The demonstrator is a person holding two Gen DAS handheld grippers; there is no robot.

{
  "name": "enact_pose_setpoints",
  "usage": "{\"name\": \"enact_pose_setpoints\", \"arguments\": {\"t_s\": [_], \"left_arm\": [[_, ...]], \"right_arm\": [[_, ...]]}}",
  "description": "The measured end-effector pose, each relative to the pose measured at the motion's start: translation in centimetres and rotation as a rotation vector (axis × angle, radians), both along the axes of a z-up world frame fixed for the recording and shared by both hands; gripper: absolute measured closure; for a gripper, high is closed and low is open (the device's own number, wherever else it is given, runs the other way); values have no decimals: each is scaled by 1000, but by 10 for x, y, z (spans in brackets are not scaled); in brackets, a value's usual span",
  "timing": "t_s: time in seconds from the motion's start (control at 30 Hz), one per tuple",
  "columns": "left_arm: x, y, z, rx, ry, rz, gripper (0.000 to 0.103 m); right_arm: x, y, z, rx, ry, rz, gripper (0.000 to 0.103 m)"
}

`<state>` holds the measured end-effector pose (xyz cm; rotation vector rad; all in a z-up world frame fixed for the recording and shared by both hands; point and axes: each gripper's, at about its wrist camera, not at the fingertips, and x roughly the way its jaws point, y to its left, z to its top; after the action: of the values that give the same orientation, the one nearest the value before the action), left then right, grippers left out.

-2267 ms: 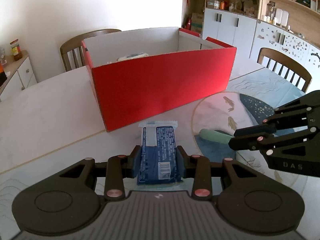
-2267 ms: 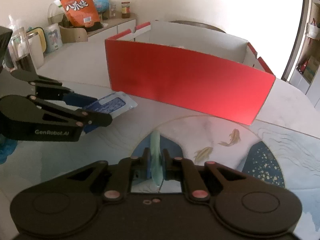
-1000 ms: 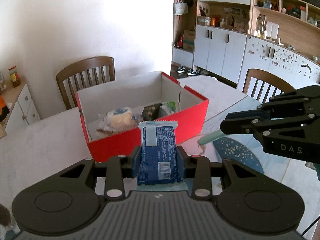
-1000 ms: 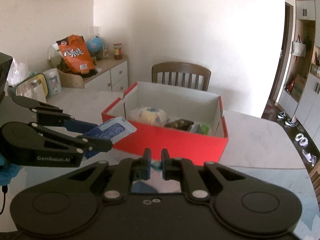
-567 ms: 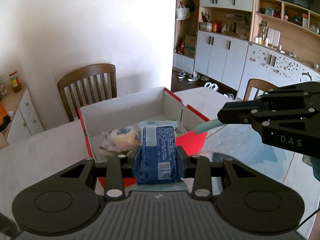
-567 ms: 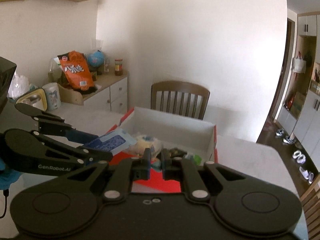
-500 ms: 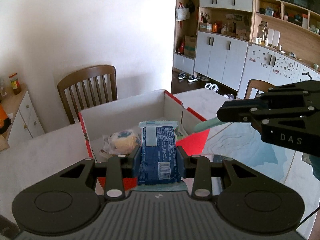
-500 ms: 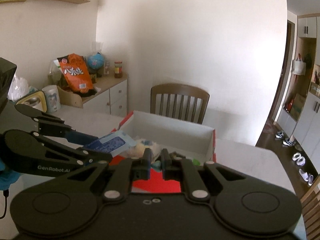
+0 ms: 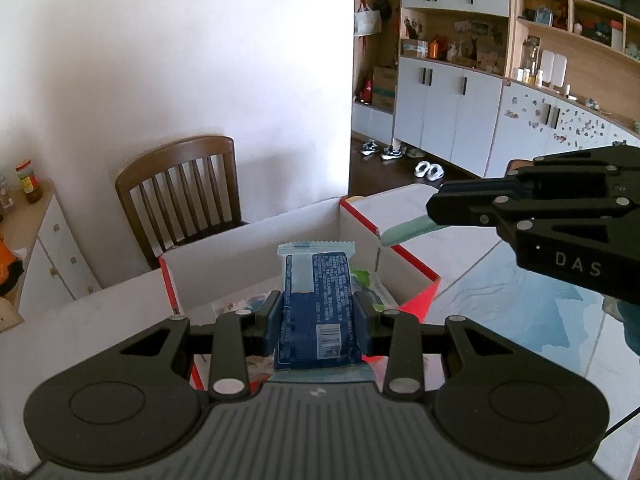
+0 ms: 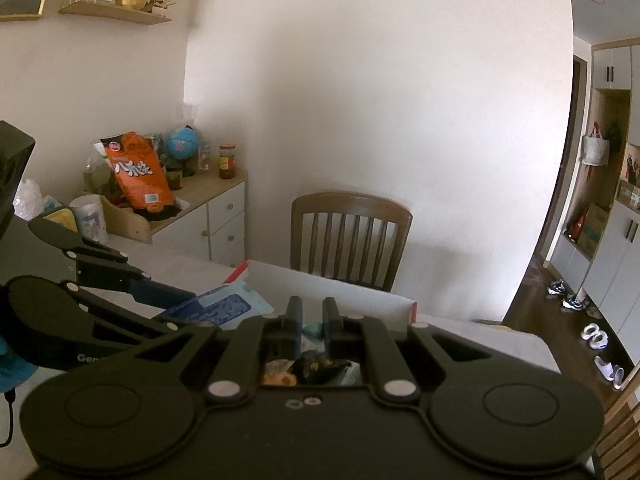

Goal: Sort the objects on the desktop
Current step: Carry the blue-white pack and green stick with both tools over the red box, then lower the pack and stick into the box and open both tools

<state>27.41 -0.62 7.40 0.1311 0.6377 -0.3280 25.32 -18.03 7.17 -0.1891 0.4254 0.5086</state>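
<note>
The blue snack packet (image 9: 316,308) sits clamped between the pads of my left gripper (image 9: 316,316), its white crimped end pointing forward and hanging over the open red box (image 9: 416,268). In the right wrist view the same packet (image 10: 224,308) juts from my left gripper (image 10: 176,312) just over the box's near left corner.

My right gripper (image 10: 310,320) is pinched nearly closed on a thin pale green strip (image 9: 408,232); from the left wrist view the strip sticks out past the black fingertips (image 9: 440,208) of that gripper (image 9: 436,210) and its free end hangs above the box's right wall. Between my own right fingers only a sliver of green shows.

The box has white inner walls (image 9: 248,252) and a red rim. Both grippers are above the rim, with open air over the box mouth. Inside lie several wrapped items: a green and white wrapper (image 9: 368,284) beside the packet, and in the right wrist view a dark crinkled wrapper (image 10: 320,364) and something yellowish (image 10: 276,378) below my fingers. I cannot tell more of them.

The box stands on a pale table (image 9: 80,328); a blue patterned mat (image 9: 520,312) lies to its right. A wooden chair (image 9: 180,196) stands behind the box's far wall, against the white wall.
</note>
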Motion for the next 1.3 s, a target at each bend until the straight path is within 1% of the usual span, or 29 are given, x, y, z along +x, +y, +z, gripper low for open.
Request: {"name": "enact_pose_setpoints", "arguments": {"t_s": [0.23, 0.53, 0.73, 1.03, 1.3], "left_arm": [[34, 3, -5, 12, 26, 26, 67], [71, 6, -32, 40, 101, 58, 67], [83, 6, -52, 52, 148, 66, 67], [102, 4, -72, 60, 207, 82, 67], [119, 5, -84, 69, 219, 99, 67]], "right_arm": [[25, -1, -4, -6, -3, -5, 94], [53, -5, -25, -5, 43, -11, 94], [68, -7, -39, -14, 71, -16, 94], [90, -7, -60, -9, 108, -28, 94], [109, -3, -82, -28, 141, -59, 94]]}}
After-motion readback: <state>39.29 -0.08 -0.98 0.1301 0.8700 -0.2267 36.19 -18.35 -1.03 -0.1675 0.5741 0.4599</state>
